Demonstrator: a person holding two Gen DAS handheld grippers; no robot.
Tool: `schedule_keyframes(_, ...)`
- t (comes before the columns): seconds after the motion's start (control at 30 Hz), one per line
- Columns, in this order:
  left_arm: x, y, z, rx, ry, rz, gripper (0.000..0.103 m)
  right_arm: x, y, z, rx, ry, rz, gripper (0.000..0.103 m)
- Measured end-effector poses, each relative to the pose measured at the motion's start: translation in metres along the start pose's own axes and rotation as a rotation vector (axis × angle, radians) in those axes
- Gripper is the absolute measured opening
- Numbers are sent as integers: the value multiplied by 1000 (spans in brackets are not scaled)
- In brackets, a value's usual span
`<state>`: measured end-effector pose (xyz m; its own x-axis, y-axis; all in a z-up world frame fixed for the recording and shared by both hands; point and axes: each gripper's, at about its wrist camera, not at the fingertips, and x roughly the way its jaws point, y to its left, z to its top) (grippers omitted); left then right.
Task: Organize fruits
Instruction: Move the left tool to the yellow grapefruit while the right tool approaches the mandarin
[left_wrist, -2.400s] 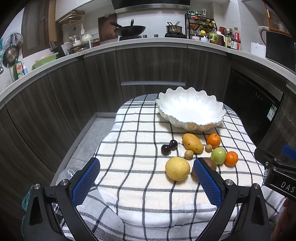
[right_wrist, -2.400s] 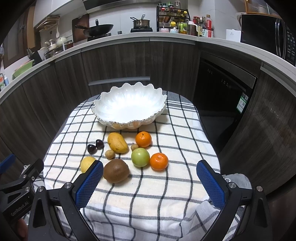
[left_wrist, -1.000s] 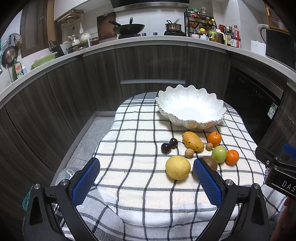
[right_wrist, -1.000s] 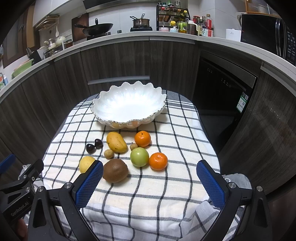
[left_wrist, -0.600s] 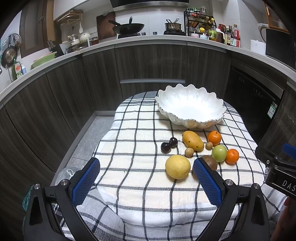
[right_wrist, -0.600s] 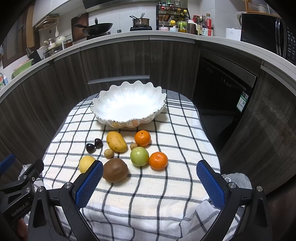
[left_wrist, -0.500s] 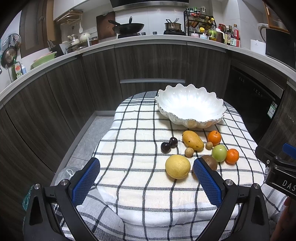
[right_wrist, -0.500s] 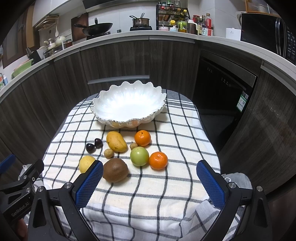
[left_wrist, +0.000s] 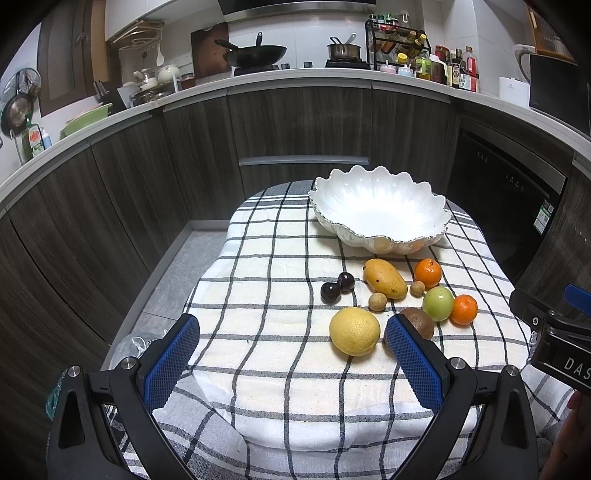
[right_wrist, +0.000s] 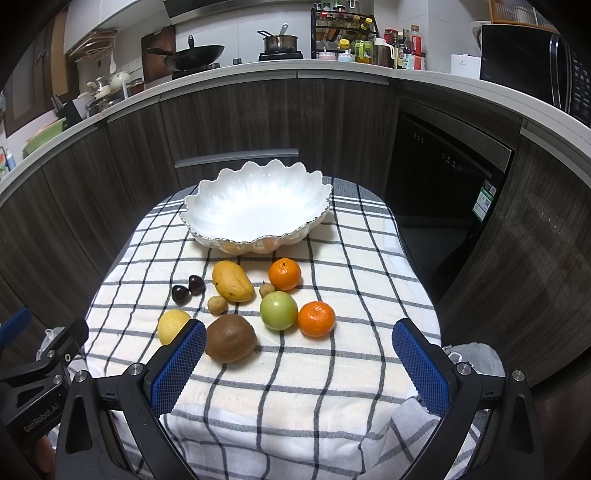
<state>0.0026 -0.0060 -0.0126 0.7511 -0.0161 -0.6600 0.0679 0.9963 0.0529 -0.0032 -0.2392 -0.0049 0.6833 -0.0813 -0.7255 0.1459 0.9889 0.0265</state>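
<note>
Left gripper (left_wrist: 291, 338) spread wide, empty, low over near edge of checked cloth (left_wrist: 266, 288). Right gripper (right_wrist: 299, 341) likewise spread, empty. Fruit on cloth in front of empty white bowl (right_wrist: 255, 206): lemon (left_wrist: 354, 331), kiwi (right_wrist: 230, 343), mango (right_wrist: 232, 280), green apple (right_wrist: 278, 309), two oranges (right_wrist: 316, 319), two dark plums (right_wrist: 188, 288), two small brown fruits (right_wrist: 217, 304).
</note>
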Motion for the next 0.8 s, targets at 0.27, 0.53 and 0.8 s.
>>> schedule_keyframes(0.27, 20, -4, -7, 12, 40, -15, 103, 9, 3, 2, -19, -4, -2, 102)
schedule_keyframes(0.53, 54, -15, -9, 61, 125, -30, 103, 36, 4, 4, -30, 27, -21, 102)
schedule_keyframes(0.8, 83, -27, 0, 66, 180, -41, 102, 64, -4, 5, -7, 80, -31, 102)
